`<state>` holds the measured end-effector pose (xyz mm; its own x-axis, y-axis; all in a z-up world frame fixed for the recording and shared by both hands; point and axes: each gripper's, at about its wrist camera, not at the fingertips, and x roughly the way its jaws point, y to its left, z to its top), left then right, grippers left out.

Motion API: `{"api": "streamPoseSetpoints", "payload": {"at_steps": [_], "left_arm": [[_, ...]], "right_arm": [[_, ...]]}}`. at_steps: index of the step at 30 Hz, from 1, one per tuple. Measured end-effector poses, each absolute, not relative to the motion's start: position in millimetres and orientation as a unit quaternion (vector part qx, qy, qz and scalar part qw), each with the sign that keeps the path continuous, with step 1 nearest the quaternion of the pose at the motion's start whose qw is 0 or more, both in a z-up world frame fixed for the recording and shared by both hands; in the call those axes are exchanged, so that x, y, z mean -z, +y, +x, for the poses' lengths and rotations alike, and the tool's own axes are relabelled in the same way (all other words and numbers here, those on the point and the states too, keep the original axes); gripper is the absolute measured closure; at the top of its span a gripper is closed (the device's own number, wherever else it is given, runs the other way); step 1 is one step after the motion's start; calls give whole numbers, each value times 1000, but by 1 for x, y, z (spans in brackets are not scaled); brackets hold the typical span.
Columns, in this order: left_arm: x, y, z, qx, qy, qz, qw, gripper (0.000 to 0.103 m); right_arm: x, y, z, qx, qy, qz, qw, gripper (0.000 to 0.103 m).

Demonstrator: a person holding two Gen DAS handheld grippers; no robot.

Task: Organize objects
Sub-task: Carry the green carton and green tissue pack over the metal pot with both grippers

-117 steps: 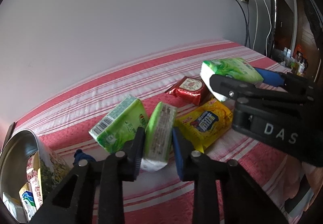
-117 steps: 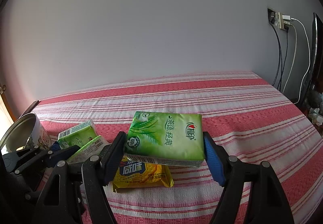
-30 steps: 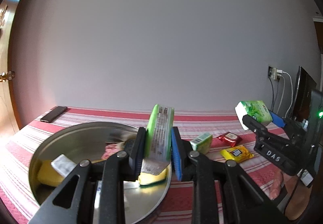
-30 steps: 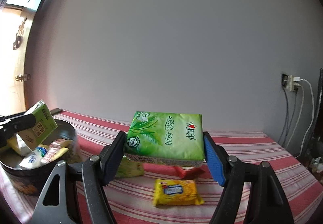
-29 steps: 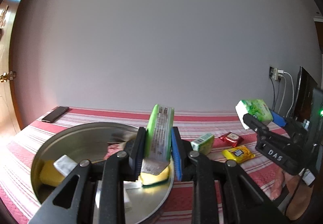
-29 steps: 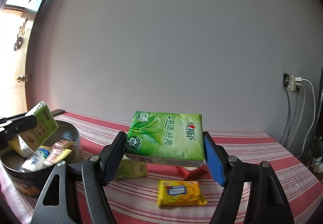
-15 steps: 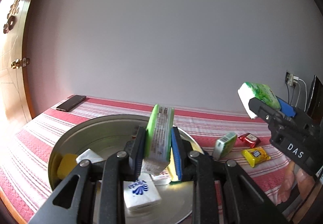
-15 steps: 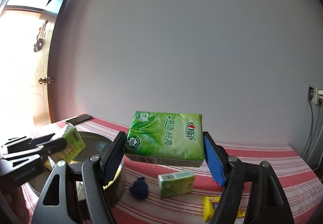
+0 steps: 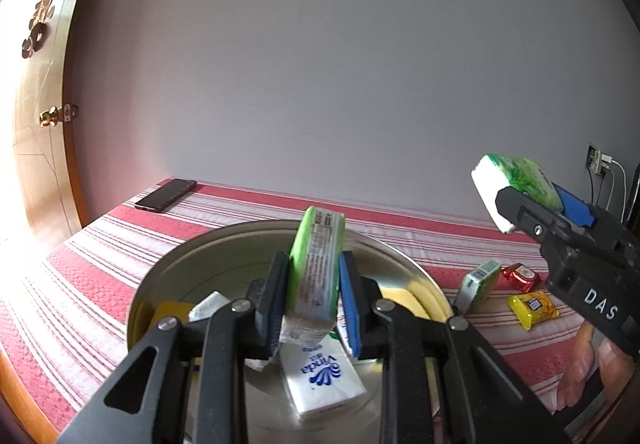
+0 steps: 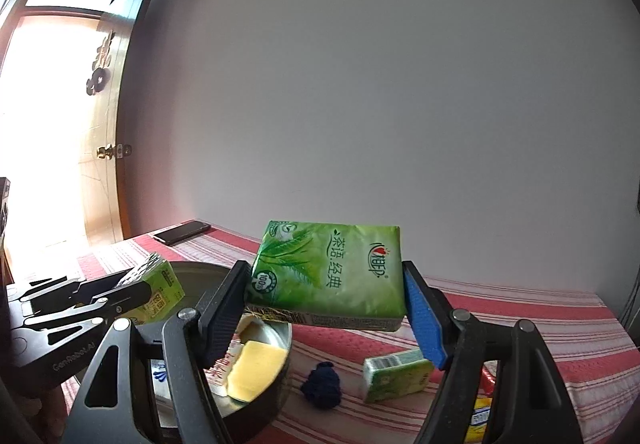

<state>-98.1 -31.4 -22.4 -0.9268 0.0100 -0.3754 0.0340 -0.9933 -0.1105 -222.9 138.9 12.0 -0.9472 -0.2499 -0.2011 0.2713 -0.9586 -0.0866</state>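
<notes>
The left gripper [image 9: 310,294] clamps a slim green pack [image 9: 316,264] over the metal bowl [image 9: 176,276], which holds a white tissue pack [image 9: 324,380] and yellow packets [image 10: 256,370]. The right gripper [image 10: 326,308] squeezes a green tissue pack [image 10: 332,272] above the striped bed [image 10: 520,328]. Only the right view shows a dark blue lump [image 10: 322,384].

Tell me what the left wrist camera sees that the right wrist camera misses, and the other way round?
Only the left view shows the red packet, the wall socket and the white Vinda pack in the tin.

Only the right view shows the dark blue ball on the bedspread.

Both show the tin, the phone, the loose green pack, and each tool gripping its own green pack.
</notes>
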Motion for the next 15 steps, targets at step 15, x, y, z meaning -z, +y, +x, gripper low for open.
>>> {"api": "streamPoseSetpoints", "payload": {"at_steps": [15], "left_arm": [[30,-56,-109,973,65,220,33,79]], "right_arm": [[-2,99,-248,975,77,130,162,28]]}}
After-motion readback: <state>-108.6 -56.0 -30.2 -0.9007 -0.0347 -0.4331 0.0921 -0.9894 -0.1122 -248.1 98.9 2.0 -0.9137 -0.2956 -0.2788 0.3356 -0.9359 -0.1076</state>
